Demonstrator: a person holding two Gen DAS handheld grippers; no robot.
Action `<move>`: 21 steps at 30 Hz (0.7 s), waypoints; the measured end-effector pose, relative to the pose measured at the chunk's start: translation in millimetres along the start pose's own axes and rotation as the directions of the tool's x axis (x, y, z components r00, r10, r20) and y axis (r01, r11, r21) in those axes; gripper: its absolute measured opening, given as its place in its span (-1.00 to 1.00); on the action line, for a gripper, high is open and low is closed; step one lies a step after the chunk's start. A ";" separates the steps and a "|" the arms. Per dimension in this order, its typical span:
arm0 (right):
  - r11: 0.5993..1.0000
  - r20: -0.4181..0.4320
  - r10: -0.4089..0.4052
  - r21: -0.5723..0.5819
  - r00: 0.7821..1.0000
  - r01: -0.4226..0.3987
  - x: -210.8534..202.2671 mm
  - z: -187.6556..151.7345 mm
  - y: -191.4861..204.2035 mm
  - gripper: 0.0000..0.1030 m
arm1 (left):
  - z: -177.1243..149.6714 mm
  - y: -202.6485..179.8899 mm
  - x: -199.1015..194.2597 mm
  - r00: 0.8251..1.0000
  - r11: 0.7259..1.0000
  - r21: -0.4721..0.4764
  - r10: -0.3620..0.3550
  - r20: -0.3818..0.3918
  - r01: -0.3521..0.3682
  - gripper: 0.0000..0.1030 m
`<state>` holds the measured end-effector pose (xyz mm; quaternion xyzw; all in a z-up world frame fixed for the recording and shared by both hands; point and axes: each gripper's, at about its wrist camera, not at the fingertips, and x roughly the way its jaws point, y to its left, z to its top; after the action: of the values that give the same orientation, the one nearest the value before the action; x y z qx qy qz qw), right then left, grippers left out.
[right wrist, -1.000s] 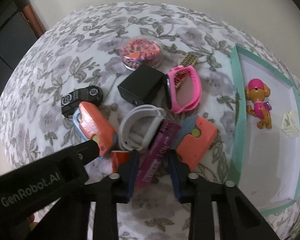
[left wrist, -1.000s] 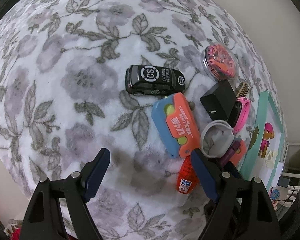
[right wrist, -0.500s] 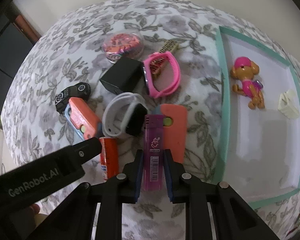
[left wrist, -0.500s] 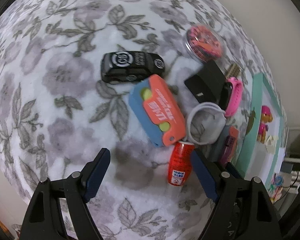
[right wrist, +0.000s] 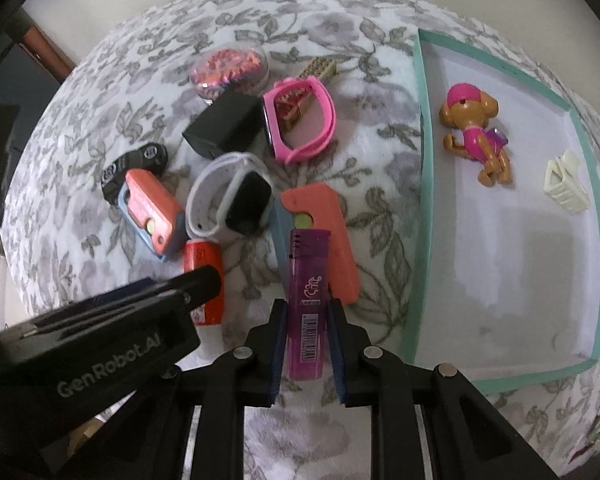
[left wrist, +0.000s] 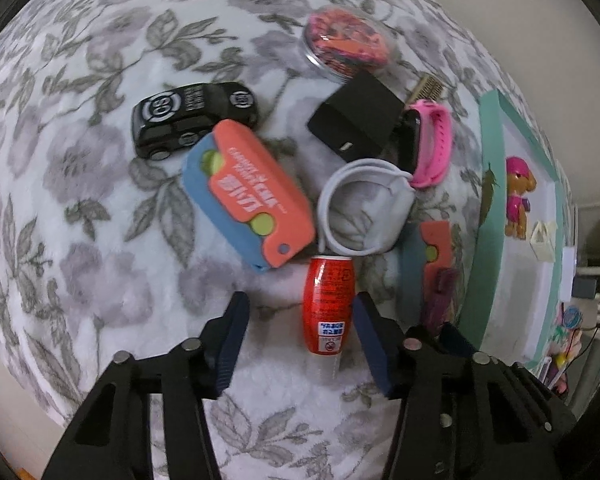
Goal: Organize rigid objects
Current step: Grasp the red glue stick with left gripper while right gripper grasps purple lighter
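Observation:
My right gripper [right wrist: 306,310] is shut on a purple lighter [right wrist: 307,300], held above the floral cloth, left of the teal tray [right wrist: 426,216]. My left gripper [left wrist: 298,314] is open, its fingers either side of a small red bottle [left wrist: 329,305] that lies on the cloth; the right finger is close to it. The bottle also shows in the right wrist view [right wrist: 202,264], partly behind the left gripper. The tray holds a toy dog [right wrist: 474,134] and a cream clip [right wrist: 566,188].
On the cloth lie a black toy car [left wrist: 192,118], an orange-and-blue case [left wrist: 252,196], a second orange case [right wrist: 324,236], a white watch [right wrist: 232,198], a pink watch [right wrist: 300,120], a black charger [right wrist: 224,128], a round box of bands [right wrist: 230,68] and a tan comb [right wrist: 318,68].
My left gripper has moved forward and narrowed around the red bottle. My right gripper has lifted the purple lighter, with the tray now nearer.

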<state>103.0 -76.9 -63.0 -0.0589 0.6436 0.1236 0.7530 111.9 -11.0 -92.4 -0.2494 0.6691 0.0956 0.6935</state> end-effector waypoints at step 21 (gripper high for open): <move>1.000 -0.044 -0.013 0.001 0.999 0.013 17.5 -12.2 -9.7 -0.59 | 1.1 -53.6 17.0 1.000 0.994 0.108 0.017 -0.002 -0.017 -0.27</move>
<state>96.4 -87.3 -82.9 -0.0655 0.6596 0.1169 0.7395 139.3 -59.8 -97.3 -0.2060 0.6764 0.0649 0.7041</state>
